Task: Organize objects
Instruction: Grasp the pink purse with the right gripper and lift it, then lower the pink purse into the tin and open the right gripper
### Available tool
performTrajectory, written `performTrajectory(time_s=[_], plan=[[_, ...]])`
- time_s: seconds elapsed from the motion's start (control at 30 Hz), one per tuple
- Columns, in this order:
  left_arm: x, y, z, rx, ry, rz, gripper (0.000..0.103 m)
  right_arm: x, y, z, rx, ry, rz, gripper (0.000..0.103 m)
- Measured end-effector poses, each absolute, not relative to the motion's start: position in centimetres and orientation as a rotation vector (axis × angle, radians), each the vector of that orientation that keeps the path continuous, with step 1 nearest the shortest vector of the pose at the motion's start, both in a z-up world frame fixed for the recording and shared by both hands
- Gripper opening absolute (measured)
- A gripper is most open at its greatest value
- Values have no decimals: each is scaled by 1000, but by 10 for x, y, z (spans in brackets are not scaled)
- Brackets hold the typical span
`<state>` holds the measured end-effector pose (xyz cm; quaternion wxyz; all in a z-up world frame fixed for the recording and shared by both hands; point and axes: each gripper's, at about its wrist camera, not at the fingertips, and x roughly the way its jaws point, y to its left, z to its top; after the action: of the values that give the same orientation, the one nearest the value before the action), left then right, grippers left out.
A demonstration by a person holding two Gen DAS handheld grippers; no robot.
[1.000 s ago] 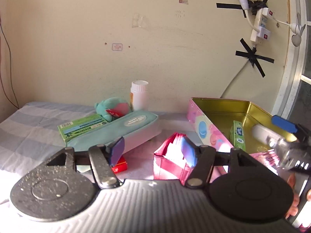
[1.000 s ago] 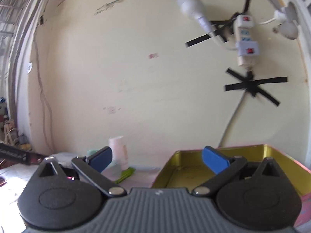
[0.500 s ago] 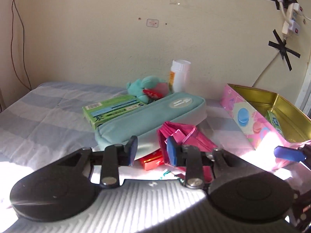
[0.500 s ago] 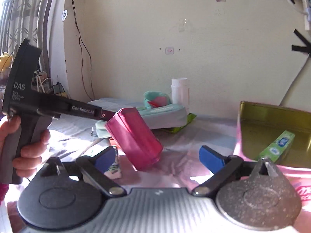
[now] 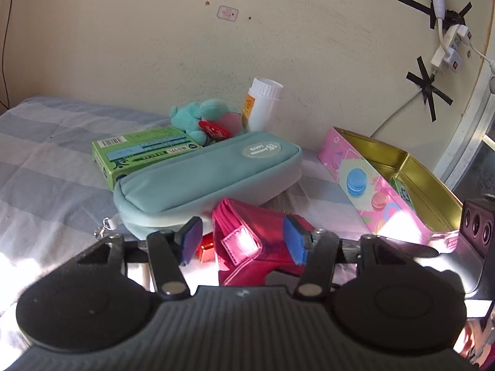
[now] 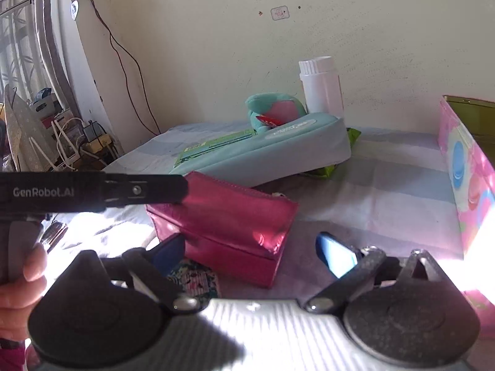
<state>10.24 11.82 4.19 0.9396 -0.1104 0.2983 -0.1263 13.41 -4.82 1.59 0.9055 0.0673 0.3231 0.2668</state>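
1. Magenta pouch point(image 5: 247, 241) lies on the striped bedsheet point(image 5: 46, 160), just in front of the teal pencil case point(image 5: 207, 179). The left gripper point(image 5: 243, 242) has its jaws open wide on both sides of the pouch, and I cannot see a pad pressing on it, so I judge it is not held.
2. Right gripper point(image 6: 252, 253) is also open wide and empty; the same pouch point(image 6: 222, 216) is between and beyond its fingers, and the black finger of the other gripper reaches over it.
3. Progress: I judge the task is only at its start. One small green packet point(image 5: 403, 191) already lies inside the pink tin box point(image 5: 365, 185), which has a gold inside. All other things are outside it.
4. Still to put away, counted: one magenta pouch, one teal pencil case, one green carton point(image 5: 139, 154) behind the case, one teal plush toy point(image 5: 201, 120), one white bottle point(image 5: 263, 105) standing near the wall, one small red thing point(image 5: 206, 252) partly hidden beside the pouch, and one flowery item point(image 6: 198, 281) near the right gripper, too hidden to name.
5. Green wrapper edge point(image 6: 328, 170) also shows under the pencil case; I cannot tell whether it is a separate thing
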Motion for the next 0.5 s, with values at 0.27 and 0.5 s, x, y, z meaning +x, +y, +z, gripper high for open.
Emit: performTrajectory(time_s=[0.27,0.5], plan=[[81,104,80,-326,523,-349,33,78,-50,61,-56,419,497,58],[92,13,103,-273,478,-530,33,42,-129,78,-125,283,316,58]])
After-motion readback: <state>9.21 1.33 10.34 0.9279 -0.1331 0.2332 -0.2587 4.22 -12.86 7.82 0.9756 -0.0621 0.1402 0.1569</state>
